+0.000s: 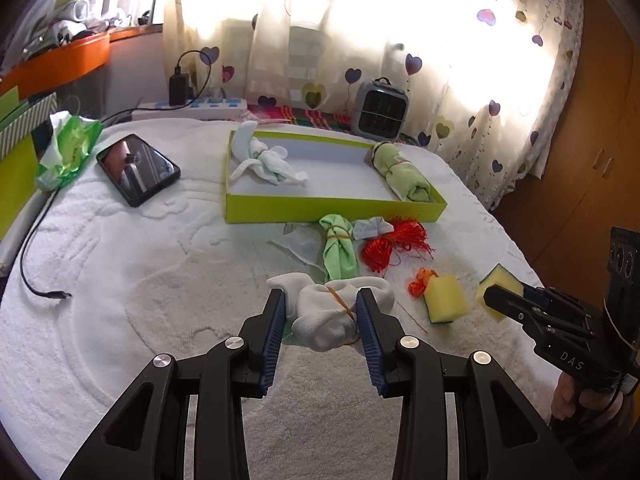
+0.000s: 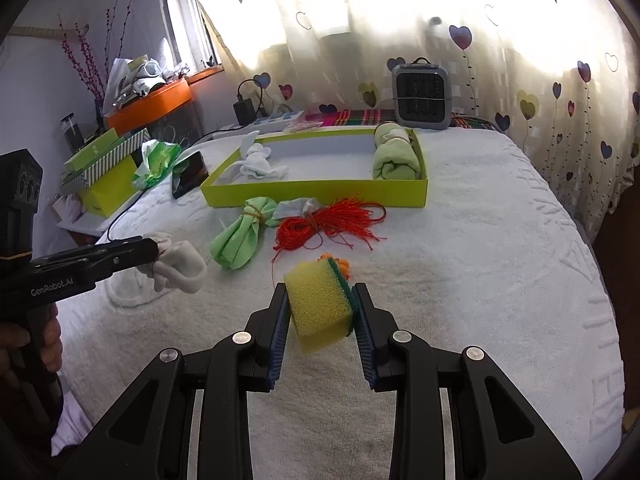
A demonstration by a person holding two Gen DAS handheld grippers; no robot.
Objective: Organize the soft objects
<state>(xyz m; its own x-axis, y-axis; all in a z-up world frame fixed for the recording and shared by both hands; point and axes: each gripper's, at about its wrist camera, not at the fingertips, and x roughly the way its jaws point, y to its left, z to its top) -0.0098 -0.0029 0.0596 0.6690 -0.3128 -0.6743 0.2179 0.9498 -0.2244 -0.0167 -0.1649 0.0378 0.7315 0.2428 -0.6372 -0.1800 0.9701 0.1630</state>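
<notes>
My left gripper is shut on a white sock bundle tied with a rubber band, held above the white towel; the bundle also shows in the right wrist view. My right gripper is shut on a yellow sponge with a green scouring side, lifted off the towel; it shows in the left wrist view. A second yellow sponge lies on the towel. A green cloth bundle and red string lie before the green tray, which holds a white bundle and a green towel roll.
A phone and a green tissue pack lie at the left, with a black cable. A small grey heater and a power strip stand behind the tray. An orange scrap lies by the second sponge.
</notes>
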